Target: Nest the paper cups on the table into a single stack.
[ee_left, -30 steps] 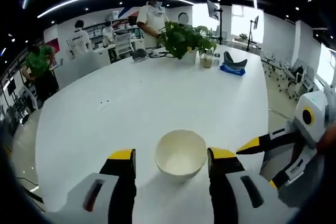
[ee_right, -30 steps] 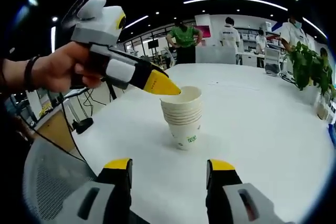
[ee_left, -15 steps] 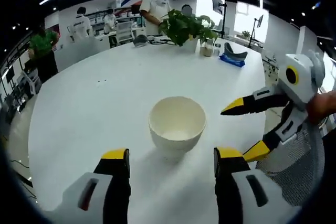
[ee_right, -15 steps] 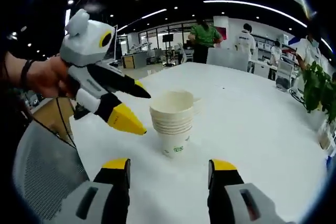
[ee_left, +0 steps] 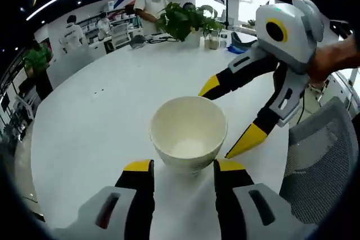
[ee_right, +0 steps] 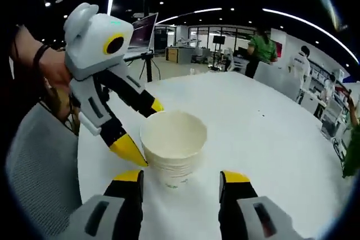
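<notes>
The cup stack [ee_left: 188,133] stands on the counter [ee_left: 101,116], between the left tool [ee_left: 181,171] and the right tool [ee_left: 228,121]; a plant [ee_left: 183,21] sits far behind.

A stack of paper cups [ee_right: 172,145] stands on the white bench [ee_right: 264,133], between the spread jaws of the right claw [ee_right: 181,179]. The left claw [ee_right: 138,127], jaws apart, reaches the stack's left side.

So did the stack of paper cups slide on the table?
Cannot tell. The stack of paper cups looks bigger and closer, but both cameras moved, and the white table has no marks near it to judge by.
</notes>
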### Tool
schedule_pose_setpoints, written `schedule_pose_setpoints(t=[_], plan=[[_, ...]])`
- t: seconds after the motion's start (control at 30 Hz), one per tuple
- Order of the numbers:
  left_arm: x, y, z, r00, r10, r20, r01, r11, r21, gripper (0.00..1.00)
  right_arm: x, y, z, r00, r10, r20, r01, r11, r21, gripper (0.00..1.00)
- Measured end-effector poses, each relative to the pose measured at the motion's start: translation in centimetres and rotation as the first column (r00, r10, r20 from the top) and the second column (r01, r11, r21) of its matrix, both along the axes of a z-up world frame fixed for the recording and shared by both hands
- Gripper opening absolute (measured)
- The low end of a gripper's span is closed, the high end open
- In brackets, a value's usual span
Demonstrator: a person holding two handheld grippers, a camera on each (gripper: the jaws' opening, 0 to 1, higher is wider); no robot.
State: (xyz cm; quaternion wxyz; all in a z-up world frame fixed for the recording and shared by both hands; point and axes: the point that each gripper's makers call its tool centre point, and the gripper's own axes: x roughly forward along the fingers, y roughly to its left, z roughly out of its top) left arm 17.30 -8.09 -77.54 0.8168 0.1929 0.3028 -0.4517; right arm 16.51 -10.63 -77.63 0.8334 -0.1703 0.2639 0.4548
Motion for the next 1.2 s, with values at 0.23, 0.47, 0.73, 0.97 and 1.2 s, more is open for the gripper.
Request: schedule_pose_setpoints(t=[0.23, 0.47, 0.73, 0.97, 1.2], plan=[[1.1, 0.6, -0.2, 1.0, 0.014, -0.016, -0.015, 1.0, -0.025, 0.33, 2.2, 1.1, 0.7, 0.999, 0.038, -0.015, -0.038, 0.999, 0.007, 0.36], [3.8, 2.5, -0.6, 0.999, 0.049, 0.003, -0.049, 0.999, 0.006, 0.32, 5.0, 2.8, 0.4, 0.998, 0.056, -0.003, -0.056, 0.998, -0.001, 0.37], [7.2, 4.5, -0.3, 0.997, 0.073, 0.027, -0.073, 0.997, 0.019, 0.32, 7.9, 4.7, 0.6, 0.998, 0.065, 0.003, -0.065, 0.998, 0.011, 0.37], [9.2, 5.7, -0.4, 0.995, 0.094, 0.019, -0.095, 0.995, 0.021, 0.32, 9.7, 6.2, 0.9, 0.998, 0.069, 0.004, -0.069, 0.998, -0.002, 0.37], [8.8, 6.1, -0.4, 0.996, 0.093, 0.011, -0.093, 0.995, 0.029, 0.32, 9.8, 6.4, 0.6, 0.999, 0.05, -0.019, -0.05, 0.999, 0.006, 0.38]])
